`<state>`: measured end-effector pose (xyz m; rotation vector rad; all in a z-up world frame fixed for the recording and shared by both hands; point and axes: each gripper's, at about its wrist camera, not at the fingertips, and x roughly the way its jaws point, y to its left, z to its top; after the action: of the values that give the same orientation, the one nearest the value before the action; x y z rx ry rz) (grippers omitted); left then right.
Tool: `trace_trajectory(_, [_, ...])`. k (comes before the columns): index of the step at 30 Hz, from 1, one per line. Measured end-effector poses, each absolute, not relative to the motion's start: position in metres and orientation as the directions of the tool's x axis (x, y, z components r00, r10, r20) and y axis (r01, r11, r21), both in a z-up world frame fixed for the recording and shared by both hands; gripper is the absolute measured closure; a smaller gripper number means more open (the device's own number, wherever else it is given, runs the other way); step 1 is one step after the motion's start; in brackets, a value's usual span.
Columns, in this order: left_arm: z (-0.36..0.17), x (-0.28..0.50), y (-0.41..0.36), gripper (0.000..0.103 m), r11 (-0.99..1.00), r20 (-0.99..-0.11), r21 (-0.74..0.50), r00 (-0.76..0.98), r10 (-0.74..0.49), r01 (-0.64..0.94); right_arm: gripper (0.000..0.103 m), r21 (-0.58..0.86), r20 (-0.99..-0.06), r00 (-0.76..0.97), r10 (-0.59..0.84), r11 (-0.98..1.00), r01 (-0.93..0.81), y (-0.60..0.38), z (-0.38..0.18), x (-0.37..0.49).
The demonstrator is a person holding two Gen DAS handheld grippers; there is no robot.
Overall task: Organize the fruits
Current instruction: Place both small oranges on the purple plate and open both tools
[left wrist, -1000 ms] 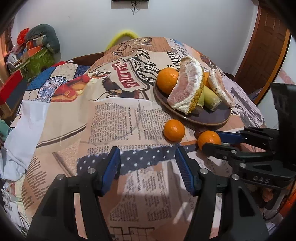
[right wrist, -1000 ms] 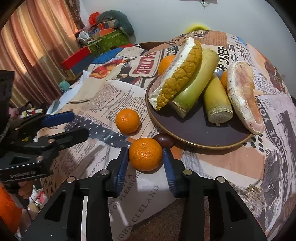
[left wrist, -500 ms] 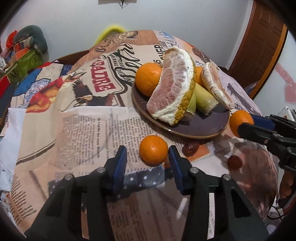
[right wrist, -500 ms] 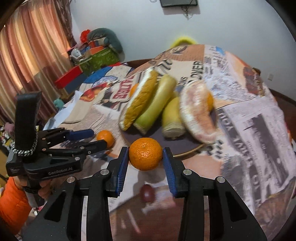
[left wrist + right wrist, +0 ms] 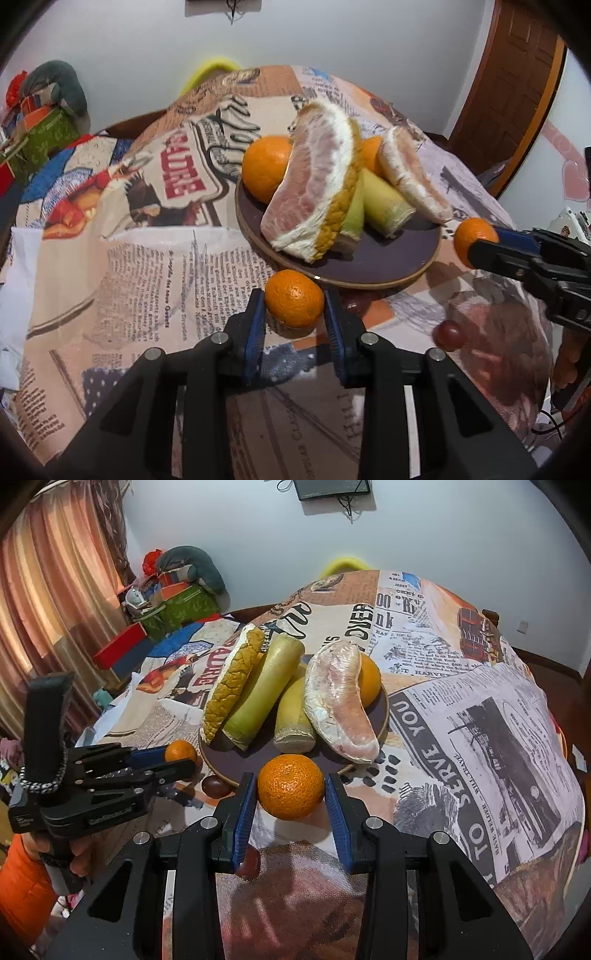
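Note:
A dark plate holds pomelo wedges, green stalk pieces and oranges. My left gripper has its blue pads on both sides of a tangerine resting on the cloth by the plate's near rim. My right gripper is shut on a second tangerine, held in the air by the plate; it also shows in the left wrist view. The left gripper shows in the right wrist view with its tangerine.
Two dark red round fruits lie on the newspaper-print cloth, one by the plate and one further right. Boxes and bags sit at the far left. A wooden door stands at the right.
My left gripper has moved forward and closed in around the tangerine on the cloth. My right gripper has lifted its tangerine off the cloth and carried it up beside the plate.

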<state>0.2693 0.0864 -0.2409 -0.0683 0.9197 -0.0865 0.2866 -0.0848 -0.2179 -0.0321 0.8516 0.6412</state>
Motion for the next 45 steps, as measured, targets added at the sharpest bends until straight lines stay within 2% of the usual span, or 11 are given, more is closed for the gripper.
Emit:
trace_trajectory(11, [-0.199,0.257,0.058,0.071,0.985,-0.726,-0.116,0.666,-0.171,0.127,0.068,0.210,-0.690,0.516,0.508,0.823,-0.528,-0.095,-0.210,0.290])
trace_trajectory(28, [-0.226,0.282,0.043,0.071,0.981,-0.764,-0.122,0.617,-0.188,0.149,0.068,0.227,-0.719,0.452,0.528,0.793,-0.565,-0.076,-0.231,0.309])
trace_trajectory(35, [-0.236,0.288,0.048,0.071,0.985,-0.782,-0.136,0.599,-0.174,0.108,0.068,0.240,-0.719,0.447,0.532,0.794,-0.559,-0.077,-0.237,0.312])
trace_trajectory(37, [-0.237,0.288,0.050,0.068,0.985,-0.782,-0.141,0.599,-0.174,0.101,0.068,0.241,-0.720,0.447,0.530,0.796,-0.556,-0.077,-0.237,0.311])
trace_trajectory(41, [-0.231,0.284,0.053,0.055,0.984,-0.766,-0.152,0.618,-0.176,0.093,0.066,0.251,-0.725,0.440,0.530,0.798,-0.547,-0.078,-0.237,0.311])
trace_trajectory(45, [-0.222,0.279,0.052,0.055,0.986,-0.754,-0.140,0.635,-0.168,0.094,0.062,0.249,-0.723,0.447,0.528,0.801,-0.544,-0.080,-0.234,0.308])
